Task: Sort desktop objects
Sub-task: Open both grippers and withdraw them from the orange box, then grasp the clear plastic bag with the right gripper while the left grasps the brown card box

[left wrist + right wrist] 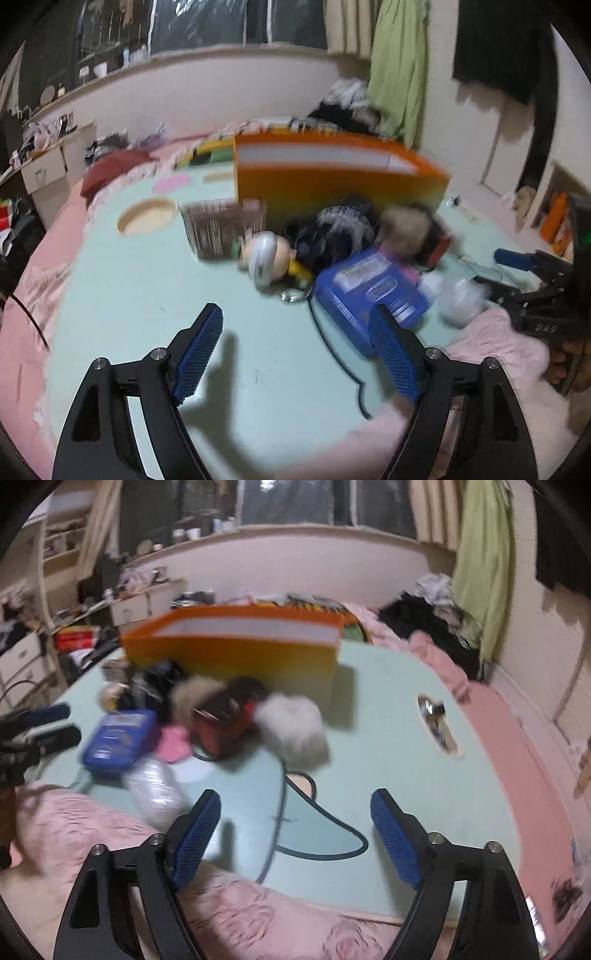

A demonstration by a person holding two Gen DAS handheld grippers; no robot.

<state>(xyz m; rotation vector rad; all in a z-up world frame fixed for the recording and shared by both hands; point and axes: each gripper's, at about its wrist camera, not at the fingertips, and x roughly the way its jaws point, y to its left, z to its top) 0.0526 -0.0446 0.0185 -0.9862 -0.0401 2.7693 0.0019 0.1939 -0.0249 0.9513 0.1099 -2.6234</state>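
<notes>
Surface: my pale green tabletop (147, 295) with a printed dark outline, lying over pink quilted bedding (74, 823).
Left gripper: my left gripper (295, 350) has its blue-padded jaws spread wide, nothing between them, hovering over bare green surface.
Right gripper: my right gripper (295, 830) likewise has its jaws spread wide and empty, above the near edge of the tabletop.
Blue box: flat blue rectangular box with a white label (369, 291); just ahead of my left gripper's right finger, which overlaps its near corner in the left view; whether they touch I cannot tell.
Heap: the blue box lies at the near side of a heap – a round doll head with a silver cap (264, 258), a dark bundle of fabric (332, 232), a red-and-black box (225, 720), a white fluffy pompom (295, 731), a crumpled clear plastic bag (155, 790).
Heap vs right gripper: ahead and to the left, apart from my jaws.
Orange box: large open orange cardboard box with a white inside (332, 173), standing behind the heap, touching or just beside it.
Image quality: blurred; small items not identifiable.
</notes>
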